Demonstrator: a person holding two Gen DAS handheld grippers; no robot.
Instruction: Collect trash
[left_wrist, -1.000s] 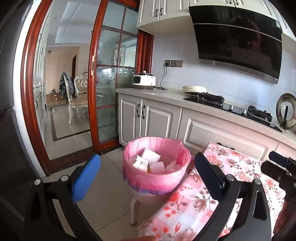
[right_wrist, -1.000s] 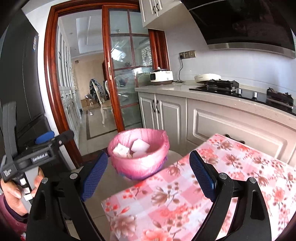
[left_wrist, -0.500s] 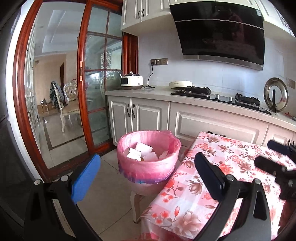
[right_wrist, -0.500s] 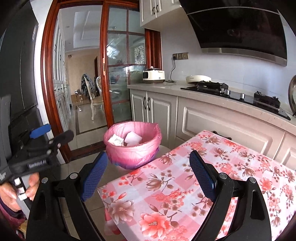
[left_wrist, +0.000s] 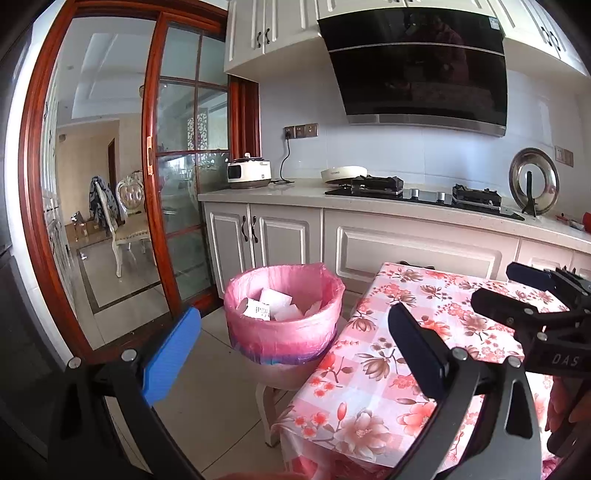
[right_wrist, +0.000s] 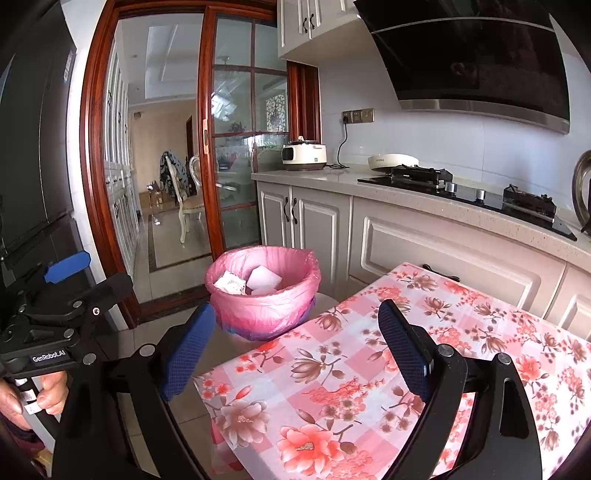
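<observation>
Trash, white paper scraps (left_wrist: 275, 306), lies inside the pink-lined bin (left_wrist: 282, 325) at centre frame, which stands on a stool just beside the corner of the floral-clothed worktop (right_wrist: 388, 362), probably so scraps can go straight in. Nothing to collect shows on the cloth. Left hand-held gripper (left_wrist: 291, 354) and right hand-held gripper (right_wrist: 295, 347) both hang spread and empty, low in their frames, aimed toward the bin.
</observation>
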